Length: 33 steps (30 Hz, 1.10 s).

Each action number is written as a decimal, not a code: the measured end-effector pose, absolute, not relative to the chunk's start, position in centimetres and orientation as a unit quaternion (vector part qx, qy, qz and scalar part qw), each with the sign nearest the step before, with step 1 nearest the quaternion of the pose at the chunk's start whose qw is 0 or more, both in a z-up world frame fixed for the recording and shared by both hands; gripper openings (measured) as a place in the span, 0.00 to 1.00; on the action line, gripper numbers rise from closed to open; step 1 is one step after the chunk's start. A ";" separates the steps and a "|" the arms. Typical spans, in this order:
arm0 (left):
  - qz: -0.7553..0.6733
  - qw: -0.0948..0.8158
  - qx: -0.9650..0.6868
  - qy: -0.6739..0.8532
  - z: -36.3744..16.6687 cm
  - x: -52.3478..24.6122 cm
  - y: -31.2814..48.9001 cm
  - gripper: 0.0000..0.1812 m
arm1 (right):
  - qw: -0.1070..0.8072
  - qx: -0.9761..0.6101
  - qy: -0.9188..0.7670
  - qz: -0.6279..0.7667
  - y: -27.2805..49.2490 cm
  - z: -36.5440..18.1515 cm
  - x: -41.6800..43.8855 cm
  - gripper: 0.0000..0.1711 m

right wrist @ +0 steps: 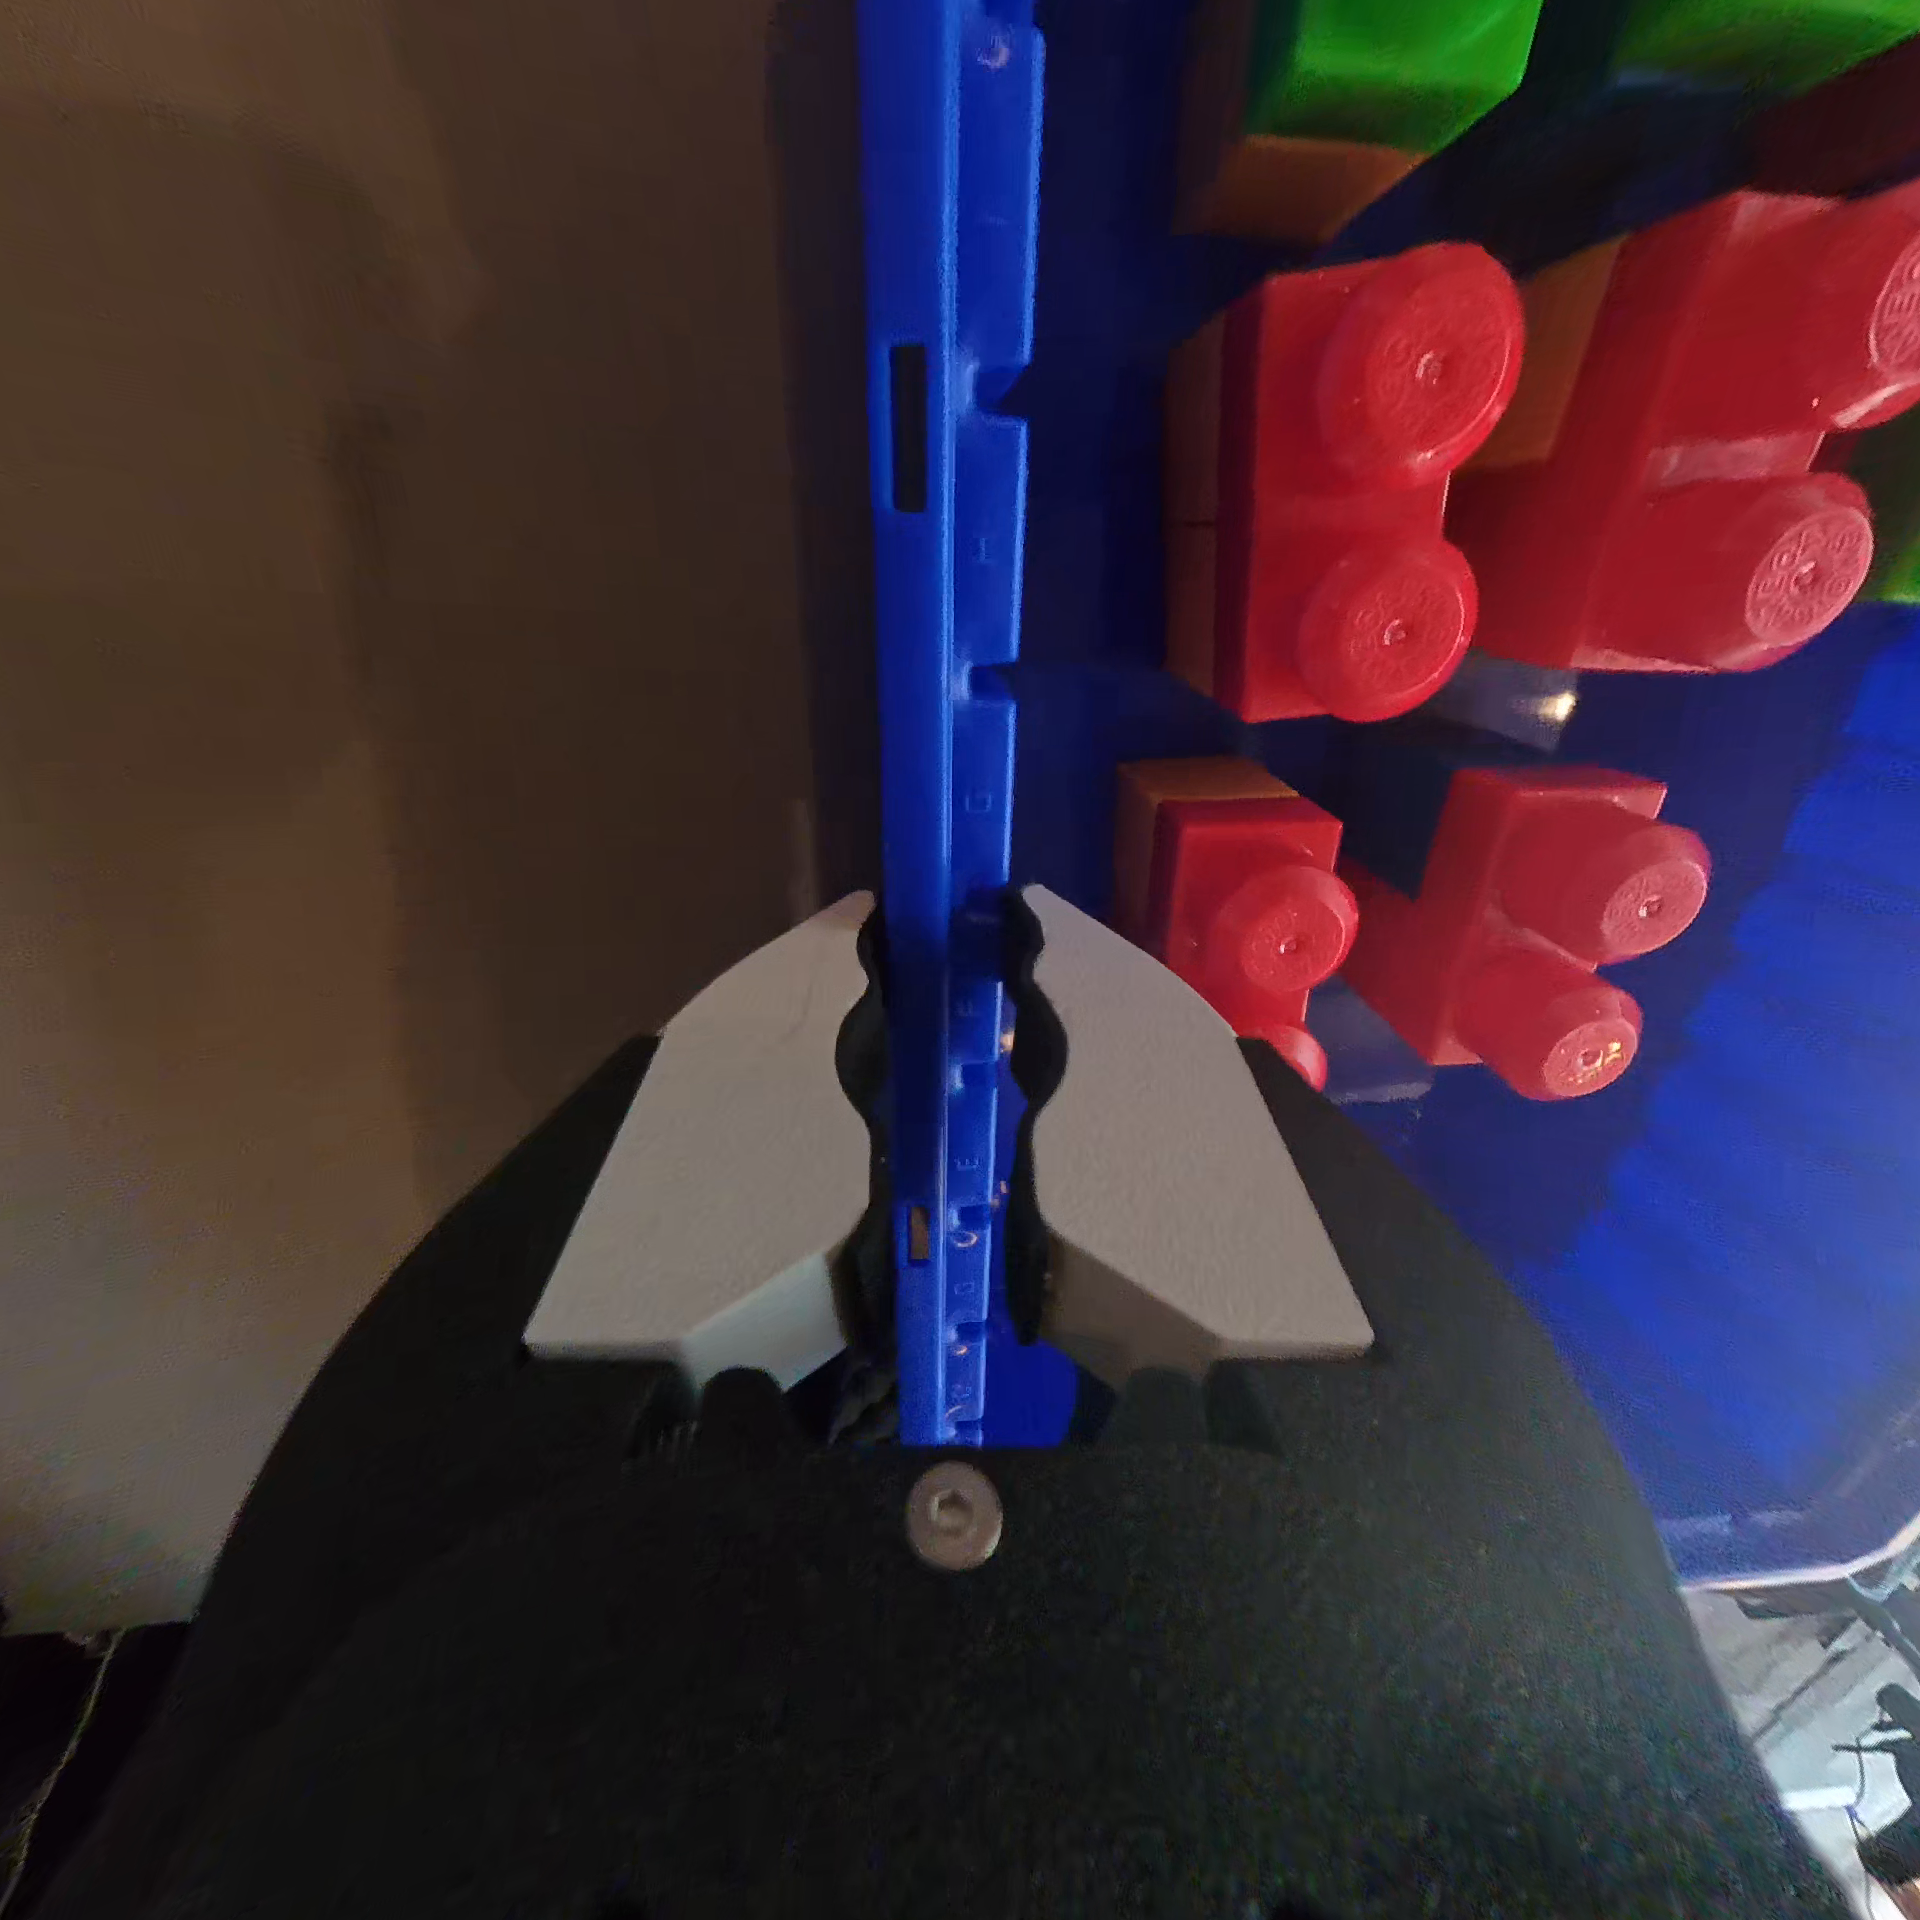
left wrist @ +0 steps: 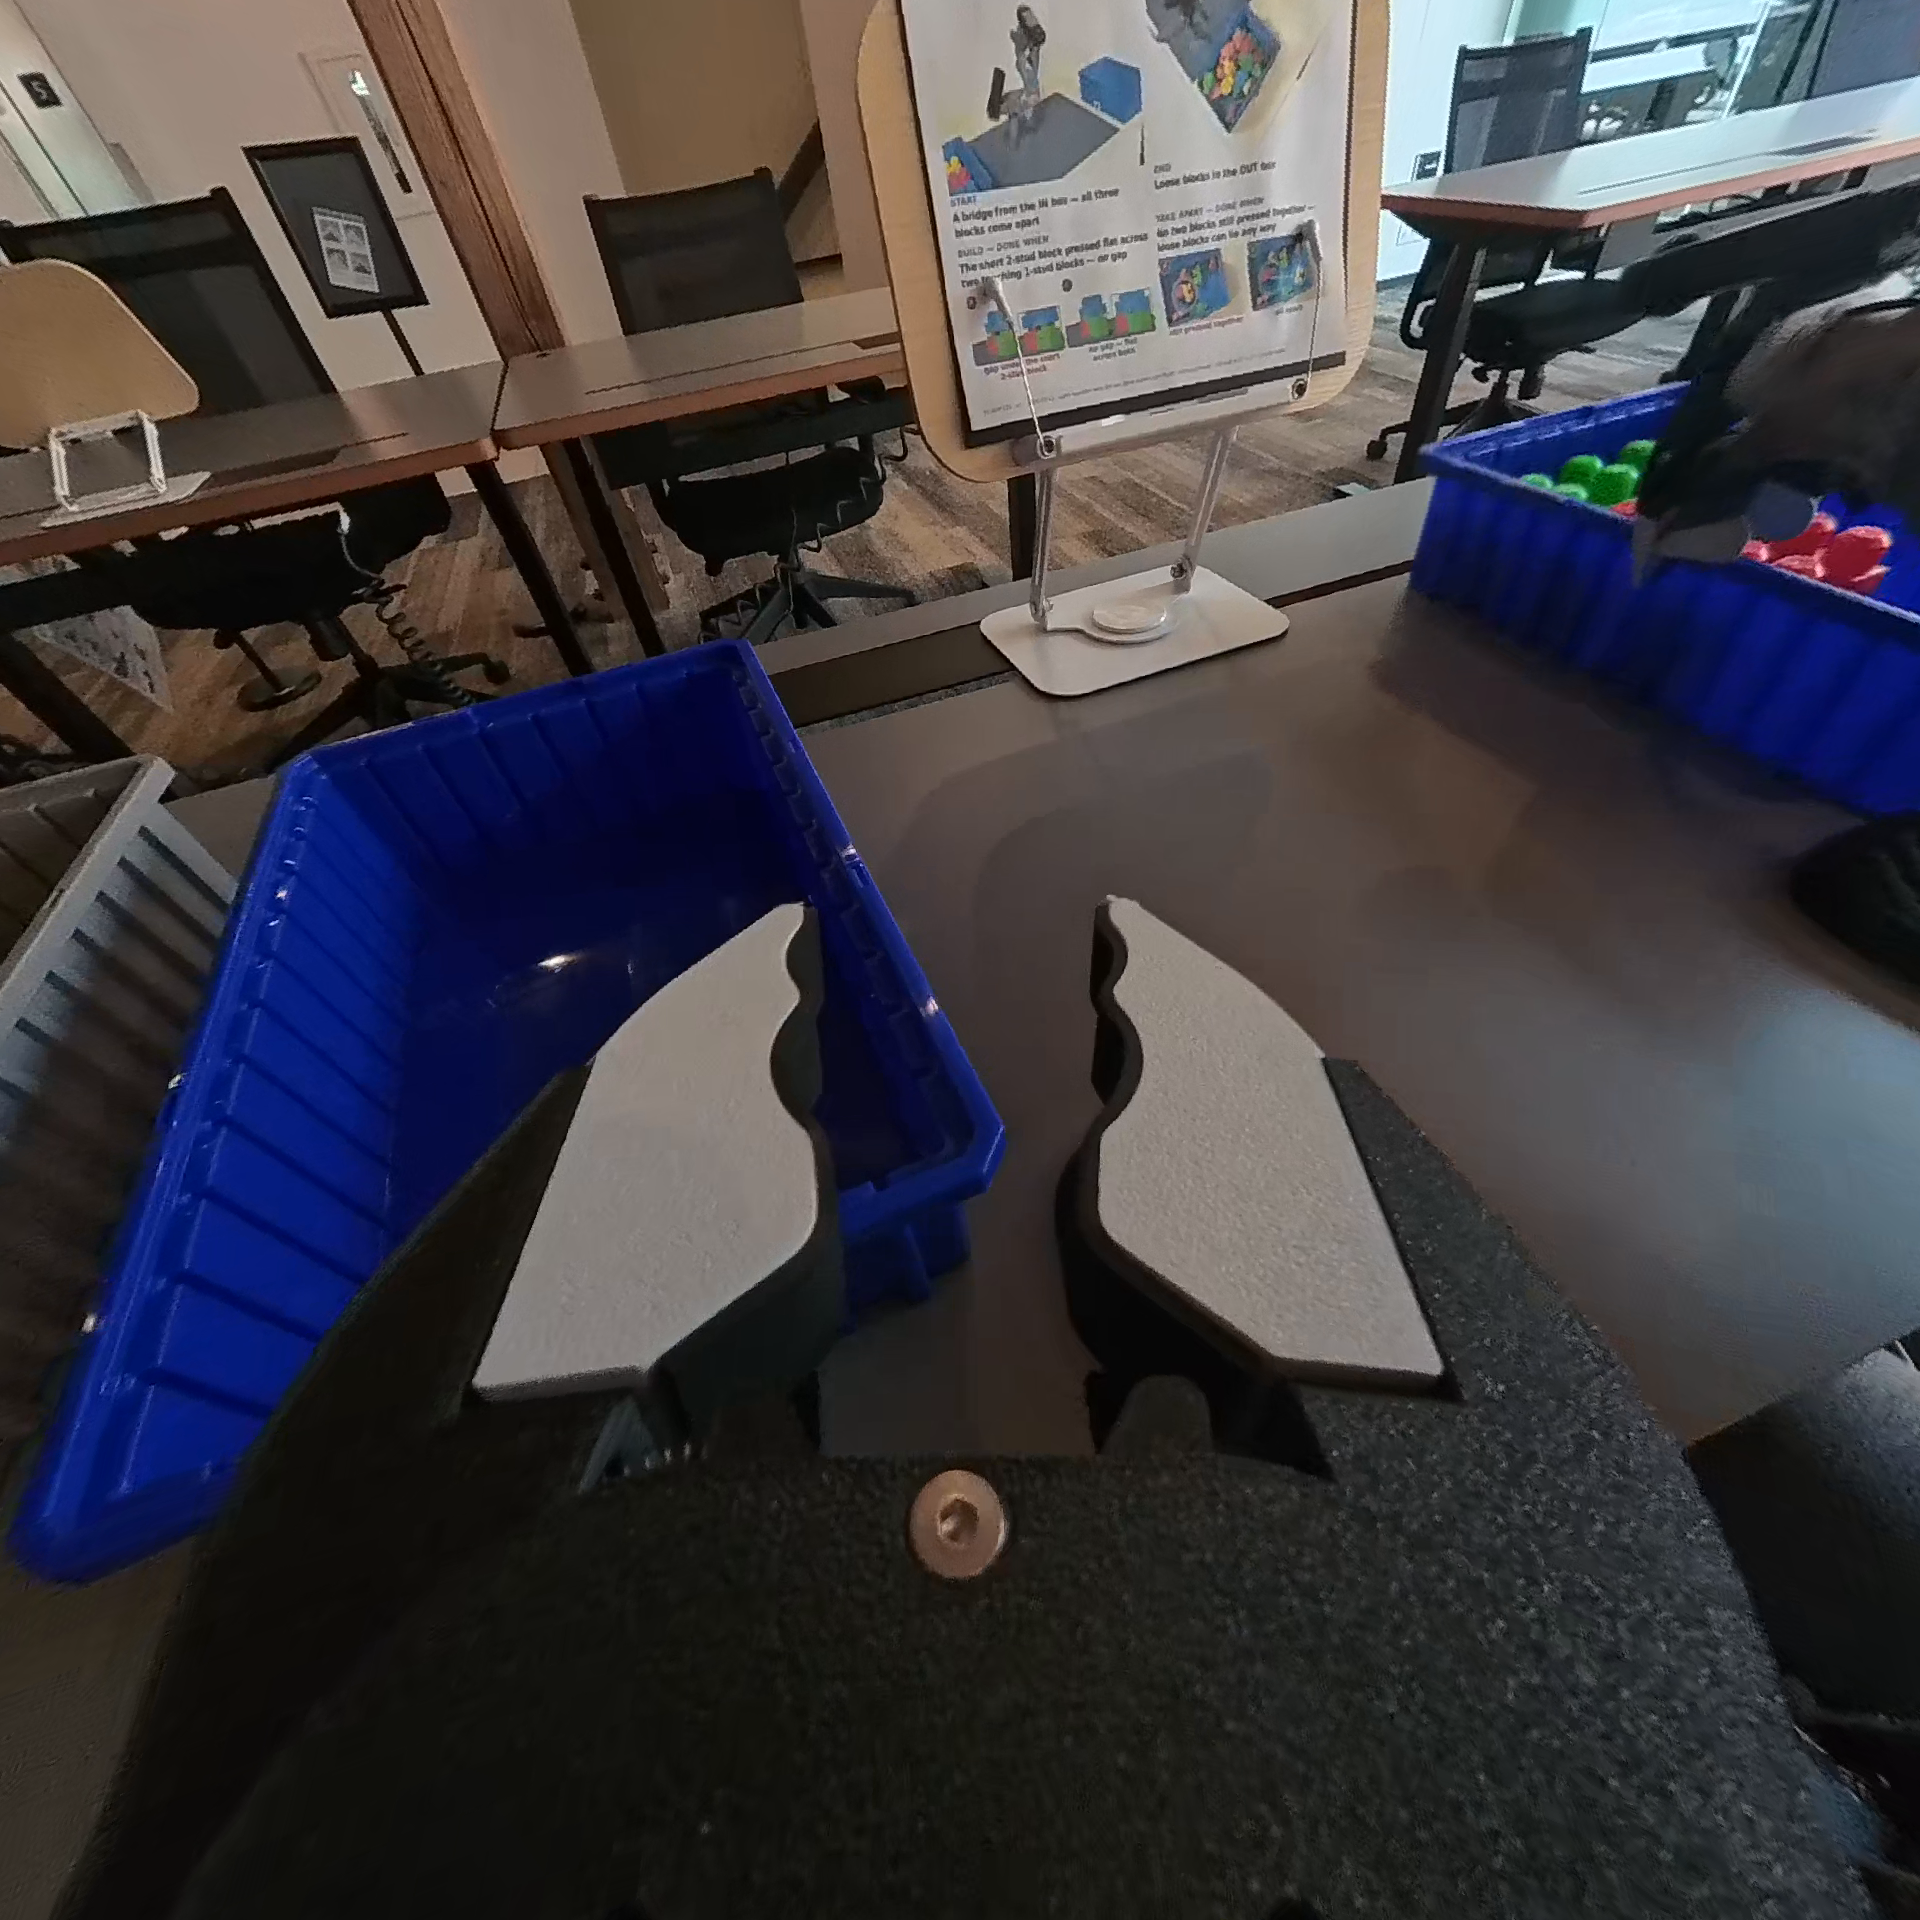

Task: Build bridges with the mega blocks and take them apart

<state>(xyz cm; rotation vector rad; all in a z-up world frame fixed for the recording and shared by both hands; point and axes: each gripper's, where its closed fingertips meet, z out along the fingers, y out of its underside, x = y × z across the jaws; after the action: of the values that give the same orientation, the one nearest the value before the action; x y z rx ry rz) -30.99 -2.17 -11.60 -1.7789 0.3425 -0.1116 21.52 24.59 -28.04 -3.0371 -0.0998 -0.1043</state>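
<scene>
The stiff blue plastic bin's rim [right wrist: 961, 623] is clamped by the right gripper [right wrist: 948, 914], the red studded plastic blocks [right wrist: 1340, 520] judged light; the left gripper [left wrist: 951, 920] is held agape.

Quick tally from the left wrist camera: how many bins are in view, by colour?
Blue bins: 2 (empty blue bin, blue bin holding blocks)
Grey bins: 1 (grey bin, at the far left edge, partly cut off)
Total: 3
</scene>
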 end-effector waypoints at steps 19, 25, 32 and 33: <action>-0.074 0.622 -0.763 0.158 -11.7 -30.3 -2.1 0.27 | 0.162 -0.979 -0.124 0.015 24.1 -23.7 16.8 0.42; -0.078 0.632 -0.758 0.141 -11.5 -28.2 -0.5 0.34 | 0.213 -0.966 -0.140 0.050 22.8 -19.2 21.1 0.40; -0.191 0.656 -0.719 0.129 -9.1 -20.5 2.9 0.46 | 0.230 -0.961 -0.146 0.048 21.9 -16.7 28.2 0.39; -0.201 0.640 -0.729 0.135 -9.3 -18.9 3.6 0.47 | 0.234 -0.960 -0.144 0.047 22.0 -16.6 29.2 0.40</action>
<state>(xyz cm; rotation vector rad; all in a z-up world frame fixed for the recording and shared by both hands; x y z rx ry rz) -18.86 3.62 -9.34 -1.6630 0.3082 -0.4592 29.24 21.96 -16.55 -2.6367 -0.3957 0.1294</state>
